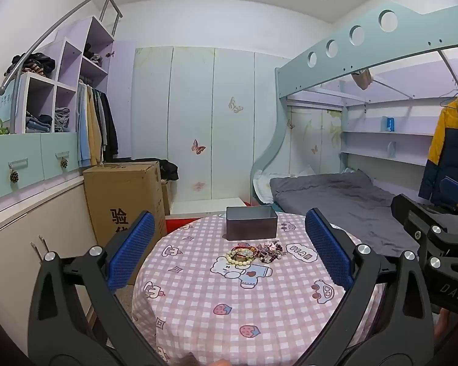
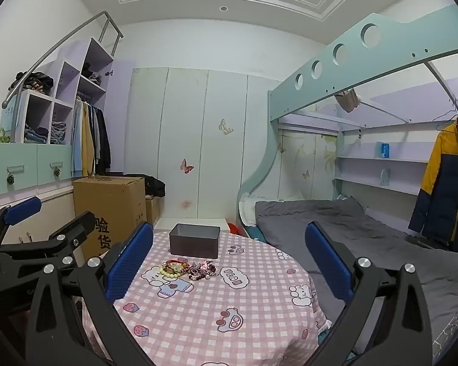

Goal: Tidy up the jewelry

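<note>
A: Where's the jewelry?

B: Jewelry pile (image 1: pixel 255 253) lies in a heap near the middle of the round table (image 1: pixel 198 311), on a pink checked tablecloth w/ cartoon prints. Cream bead bracelet (image 1: pixel 239 261) on the left side of the heap, red and gold pieces behind it, dark purple beads (image 1: pixel 271 251) to the right.

A: And the box?

B: Grey metal box (image 1: pixel 251 222), open top, stands just behind the heap, toward the table's far edge. Not touching it, as far as the views show.

A: Grippers?

B: Left gripper (image 1: pixel 229 244): blue pads spread wide, nothing between them, held above the table's near side. Right gripper (image 2: pixel 229 250): same, wide apart, holds nothing. Both short of the heap.

A: Around the table?

B: Cardboard box (image 1: pixel 125 195) to the left, grey bed (image 1: pixel 336 195) to the right.
</note>
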`<state>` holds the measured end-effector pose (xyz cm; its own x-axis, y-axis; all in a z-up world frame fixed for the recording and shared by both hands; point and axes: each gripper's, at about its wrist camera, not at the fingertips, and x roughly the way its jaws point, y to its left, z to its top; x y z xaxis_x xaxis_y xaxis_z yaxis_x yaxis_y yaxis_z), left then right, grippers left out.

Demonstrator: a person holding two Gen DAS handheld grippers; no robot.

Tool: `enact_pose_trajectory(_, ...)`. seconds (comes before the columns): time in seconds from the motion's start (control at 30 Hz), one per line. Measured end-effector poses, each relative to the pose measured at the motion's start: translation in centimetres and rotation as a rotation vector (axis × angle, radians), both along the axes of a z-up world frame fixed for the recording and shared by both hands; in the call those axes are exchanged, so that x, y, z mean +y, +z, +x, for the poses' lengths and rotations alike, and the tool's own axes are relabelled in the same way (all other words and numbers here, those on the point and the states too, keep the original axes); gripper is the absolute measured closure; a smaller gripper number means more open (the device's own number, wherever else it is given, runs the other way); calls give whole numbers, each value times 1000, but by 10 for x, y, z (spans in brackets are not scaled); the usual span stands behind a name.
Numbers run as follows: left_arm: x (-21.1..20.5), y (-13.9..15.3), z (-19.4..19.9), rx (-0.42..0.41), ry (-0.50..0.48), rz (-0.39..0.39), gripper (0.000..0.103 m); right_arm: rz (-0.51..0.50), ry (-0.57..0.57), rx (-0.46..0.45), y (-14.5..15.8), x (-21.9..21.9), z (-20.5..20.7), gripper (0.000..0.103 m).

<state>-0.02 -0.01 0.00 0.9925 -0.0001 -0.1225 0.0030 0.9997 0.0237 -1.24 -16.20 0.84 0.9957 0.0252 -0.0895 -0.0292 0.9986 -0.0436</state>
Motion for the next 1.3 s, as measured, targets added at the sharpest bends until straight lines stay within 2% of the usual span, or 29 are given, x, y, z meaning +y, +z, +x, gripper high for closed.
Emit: enact_pose_trajectory(1.3,1,3,-5,-10,13,10,6,9,4,7,-3,-1,-2,7)
